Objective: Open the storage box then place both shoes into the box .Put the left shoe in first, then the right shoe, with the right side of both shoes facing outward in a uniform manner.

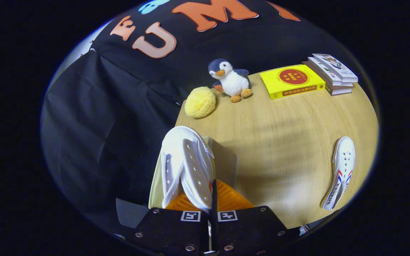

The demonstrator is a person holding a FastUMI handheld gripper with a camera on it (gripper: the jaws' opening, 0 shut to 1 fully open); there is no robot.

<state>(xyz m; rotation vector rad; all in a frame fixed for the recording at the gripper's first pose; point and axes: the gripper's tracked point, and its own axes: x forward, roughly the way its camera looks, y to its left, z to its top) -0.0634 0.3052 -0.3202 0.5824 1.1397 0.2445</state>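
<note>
My gripper (210, 201) is shut on a white canvas shoe (185, 160), both fingers pinching its eyelet side near the opening. The shoe points away from me, toe up and ahead of the fingers. Under and around it shows the pale cream wall of the storage box (155, 185), standing at the left edge of the wooden table (279, 142). How far the shoe sits inside the box I cannot tell. The second white shoe (342, 170), with red and blue stripes, lies on its side on the table far to the right of the fingers.
Beyond the held shoe sit a round yellow plush ball (200, 102) and a penguin plush (230, 81). A yellow book (292, 81) and a small stack of books (333, 73) lie at the table's far right. Black cloth hangs left of the table.
</note>
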